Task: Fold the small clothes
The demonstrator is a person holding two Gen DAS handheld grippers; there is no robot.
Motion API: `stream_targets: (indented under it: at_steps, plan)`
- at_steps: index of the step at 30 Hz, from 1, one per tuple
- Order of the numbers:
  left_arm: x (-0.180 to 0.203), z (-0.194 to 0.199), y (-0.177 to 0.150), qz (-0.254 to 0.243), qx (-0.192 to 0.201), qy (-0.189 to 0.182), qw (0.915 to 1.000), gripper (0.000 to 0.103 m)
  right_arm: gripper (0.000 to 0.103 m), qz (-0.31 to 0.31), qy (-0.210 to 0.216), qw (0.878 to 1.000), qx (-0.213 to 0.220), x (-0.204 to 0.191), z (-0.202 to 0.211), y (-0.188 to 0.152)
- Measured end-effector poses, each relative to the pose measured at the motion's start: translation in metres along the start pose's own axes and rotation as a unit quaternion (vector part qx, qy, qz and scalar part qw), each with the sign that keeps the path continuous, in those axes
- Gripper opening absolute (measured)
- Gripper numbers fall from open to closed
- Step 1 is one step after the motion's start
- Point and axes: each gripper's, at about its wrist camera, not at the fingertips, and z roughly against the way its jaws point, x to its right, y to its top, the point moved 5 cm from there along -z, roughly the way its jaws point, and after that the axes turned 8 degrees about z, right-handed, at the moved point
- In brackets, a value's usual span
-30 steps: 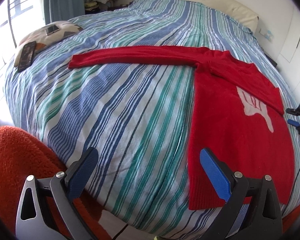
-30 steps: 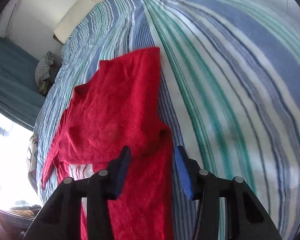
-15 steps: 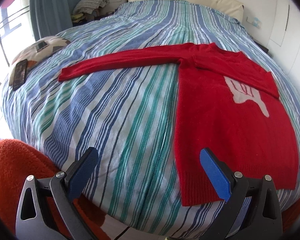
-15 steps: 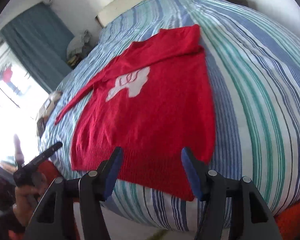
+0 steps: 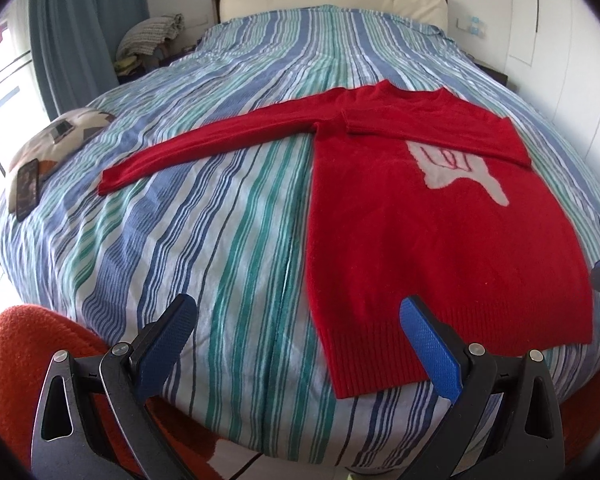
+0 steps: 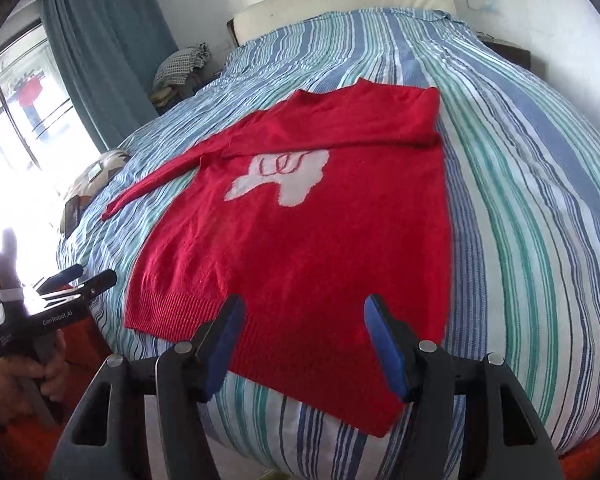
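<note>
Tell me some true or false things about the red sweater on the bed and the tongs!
1. The red sweater lies flat on the striped bed. True.
2. Both sleeves stick straight out. False: one sleeve stretches out to the side, the other is folded across the chest.
3. The right tongs are squeezing the hem. False: they are open with nothing gripped, and have just been opening.
4. The left tongs are open and hold nothing. True.
5. The sweater has a white hand picture on it. True.
</note>
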Motion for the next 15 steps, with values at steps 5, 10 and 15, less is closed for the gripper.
stream_targets:
  at_steps: [5, 10, 15]
  plan:
    - [-0.007, -0.006, -0.001, 0.021, -0.014, -0.006, 0.9997, 0.102, 0.064, -0.033, -0.014, 0.999, 0.002, 0.017, 0.001, -0.002]
    - [-0.013, -0.018, -0.007, 0.039, -0.044, -0.012, 0.9982, 0.102, 0.064, -0.027, -0.021, 0.999, -0.007, 0.017, -0.004, -0.003]
    - [-0.019, -0.024, -0.01, 0.061, -0.06, -0.016, 0.9963, 0.101, 0.064, -0.015, -0.023, 1.0, -0.013, 0.013, -0.008, -0.005]
